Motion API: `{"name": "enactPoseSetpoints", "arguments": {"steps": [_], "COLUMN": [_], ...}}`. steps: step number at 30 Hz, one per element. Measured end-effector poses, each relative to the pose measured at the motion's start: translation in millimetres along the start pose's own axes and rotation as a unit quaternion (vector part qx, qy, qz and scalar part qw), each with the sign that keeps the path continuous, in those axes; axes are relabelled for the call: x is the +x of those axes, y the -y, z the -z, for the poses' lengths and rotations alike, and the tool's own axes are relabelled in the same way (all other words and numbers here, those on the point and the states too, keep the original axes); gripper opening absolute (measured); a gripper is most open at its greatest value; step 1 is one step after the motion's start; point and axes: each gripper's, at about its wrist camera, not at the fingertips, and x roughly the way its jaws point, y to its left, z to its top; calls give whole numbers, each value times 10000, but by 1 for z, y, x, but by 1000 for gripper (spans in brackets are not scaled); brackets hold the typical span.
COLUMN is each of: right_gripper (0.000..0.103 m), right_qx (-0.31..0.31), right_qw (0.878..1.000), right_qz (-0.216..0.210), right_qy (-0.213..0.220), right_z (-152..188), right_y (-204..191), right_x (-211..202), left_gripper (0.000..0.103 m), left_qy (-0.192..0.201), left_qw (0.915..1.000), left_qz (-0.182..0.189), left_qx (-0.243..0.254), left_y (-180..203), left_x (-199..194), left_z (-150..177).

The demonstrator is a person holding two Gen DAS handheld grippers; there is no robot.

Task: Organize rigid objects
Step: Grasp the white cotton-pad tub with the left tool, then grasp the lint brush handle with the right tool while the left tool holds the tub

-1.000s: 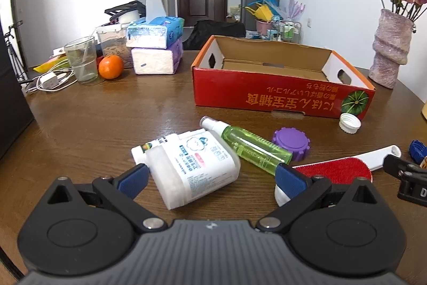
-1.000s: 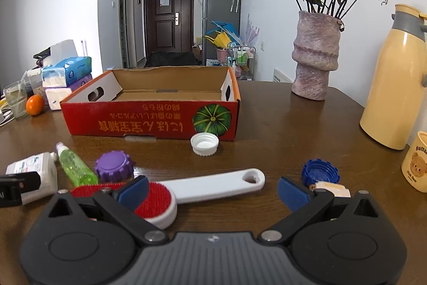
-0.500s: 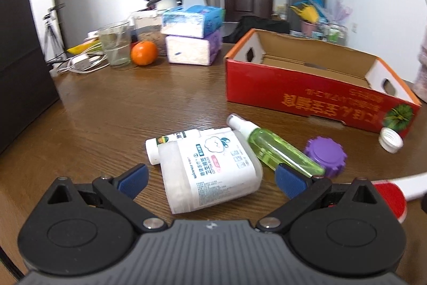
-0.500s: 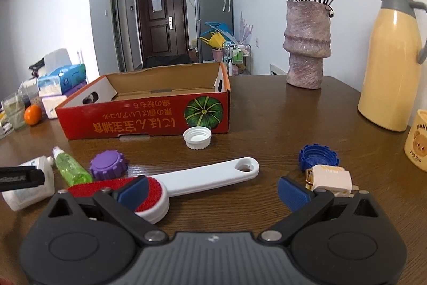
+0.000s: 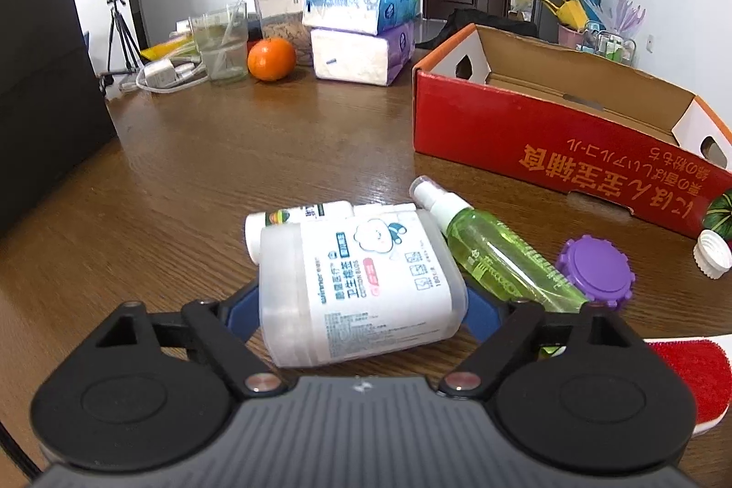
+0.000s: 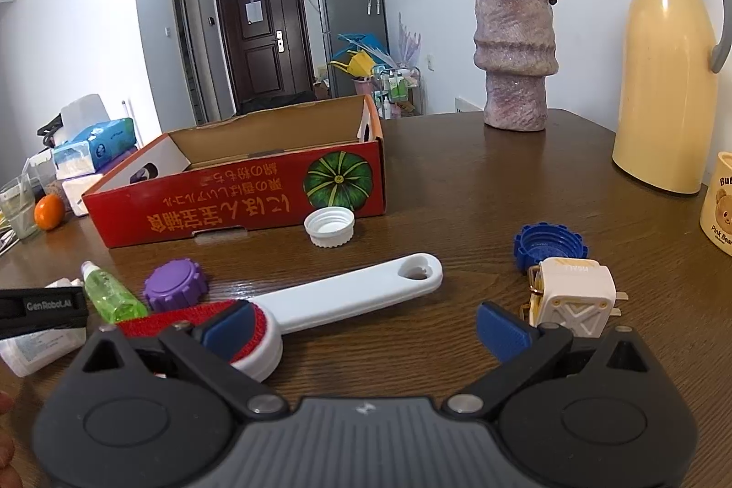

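In the left wrist view my left gripper (image 5: 361, 312) has its jaws on both sides of a white cotton-bud box (image 5: 361, 282) lying on the table; whether the pads press it I cannot tell. Behind the box lies a small white bottle (image 5: 293, 220). To its right lie a green spray bottle (image 5: 494, 254) and a purple cap (image 5: 594, 266). The red cardboard box (image 5: 549, 140) stands open beyond. In the right wrist view my right gripper (image 6: 366, 328) is open and empty above the white-handled red brush (image 6: 347, 296). A white plug adapter (image 6: 572, 300) and blue cap (image 6: 549, 245) lie right.
A white cap (image 6: 329, 227) lies by the red box (image 6: 256, 195). A vase (image 6: 514, 53), yellow thermos (image 6: 672, 76) and bear mug (image 6: 718, 204) stand at the right. Tissue packs (image 5: 361, 26), an orange (image 5: 271, 59) and a glass (image 5: 224, 44) stand at the far left.
My left gripper has moved forward and left, so the cotton-bud box now sits between its jaws, which have narrowed. My right gripper has crept forward over the brush.
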Motion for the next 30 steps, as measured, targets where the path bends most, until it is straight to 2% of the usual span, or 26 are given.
{"name": "enactPoseSetpoints", "arguments": {"steps": [8, 13, 30], "right_gripper": [103, 103, 103], "right_qx": [18, 54, -180], "right_qw": [10000, 10000, 9987], "right_qz": [70, -62, -448], "right_qy": [9, -14, -180], "right_z": [3, 4, 12], "right_y": [-1, -7, -63], "right_x": [2, 3, 5], "left_gripper": [87, 85, 83], "left_qy": [-4, 30, 212], "left_qw": [9999, 9994, 9976], "left_qz": [132, 355, 640], "left_qx": [40, 43, 176], "left_y": [-6, -11, -46], "left_x": [-1, -6, -14], "left_z": [1, 0, -4]}}
